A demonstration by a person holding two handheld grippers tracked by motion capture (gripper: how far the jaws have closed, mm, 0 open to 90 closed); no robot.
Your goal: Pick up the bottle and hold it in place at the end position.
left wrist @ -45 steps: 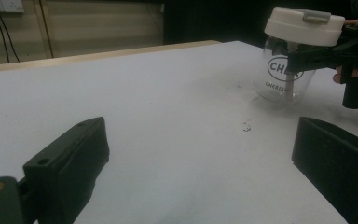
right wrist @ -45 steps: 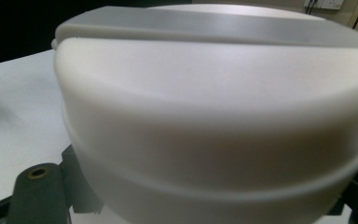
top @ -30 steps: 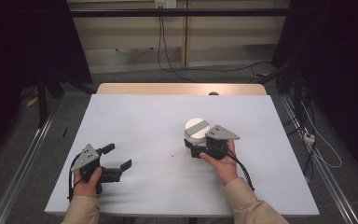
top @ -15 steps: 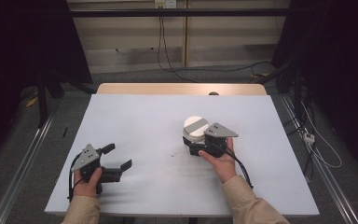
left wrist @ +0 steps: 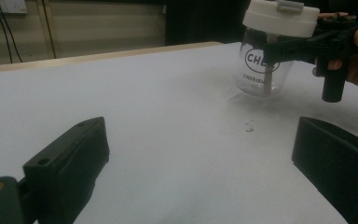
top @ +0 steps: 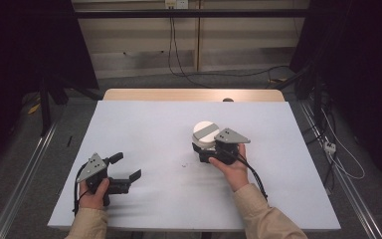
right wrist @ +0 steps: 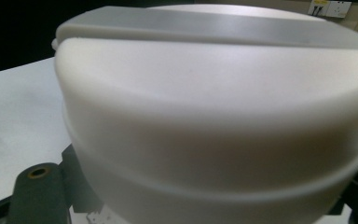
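A clear glass jar (top: pixel 206 133) with a white lid and a grey bar across the top stands right of centre on the white table (top: pixel 149 124). My right gripper (top: pixel 204 148) is shut on the jar, its jaws around the glass just under the lid, as the left gripper view shows the jar (left wrist: pixel 261 70) with black lettering. The lid (right wrist: pixel 214 107) looms very close in the right gripper view. My left gripper (top: pixel 128 166) rests near the front left of the table, open with nothing between its jaws (left wrist: pixel 200 149).
A small dark speck (top: pixel 183 164) lies on the table between the two grippers. A wooden strip (top: pixel 189 94) runs along the far edge. Cables (top: pixel 338 159) trail on the floor to the right, and metal rails flank the table.
The right gripper and the jar have shifted slightly away from the person and a little left. The left gripper has stayed put.
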